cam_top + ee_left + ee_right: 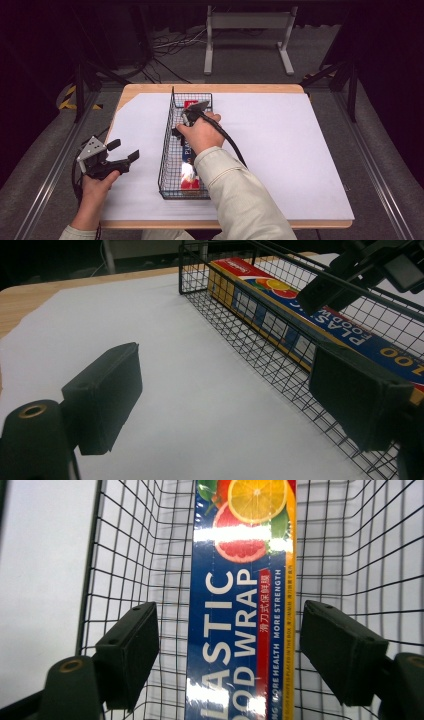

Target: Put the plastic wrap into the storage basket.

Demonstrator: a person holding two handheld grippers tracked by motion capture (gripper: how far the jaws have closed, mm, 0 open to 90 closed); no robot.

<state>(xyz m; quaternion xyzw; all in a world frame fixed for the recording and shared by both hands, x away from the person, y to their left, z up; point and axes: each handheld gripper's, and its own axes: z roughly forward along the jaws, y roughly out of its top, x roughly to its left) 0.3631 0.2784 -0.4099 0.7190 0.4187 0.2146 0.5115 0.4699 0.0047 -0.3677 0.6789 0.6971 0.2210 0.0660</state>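
Now right gripper (227, 655) open astride boxed wrap (242, 600).

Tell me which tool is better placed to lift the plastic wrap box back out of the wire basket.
Right. The right tool hangs open inside the wire basket, straddling the plastic wrap box. The left tool sits outside on the white sheet.

blue plastic-wrap box (240, 625), flat, lengthwise in wire basket (125, 555)

The box (240, 610) in the wire basket (125, 555) reads "PLASTIC FOOD WRAP", "MORE STRENGTH" and "100".
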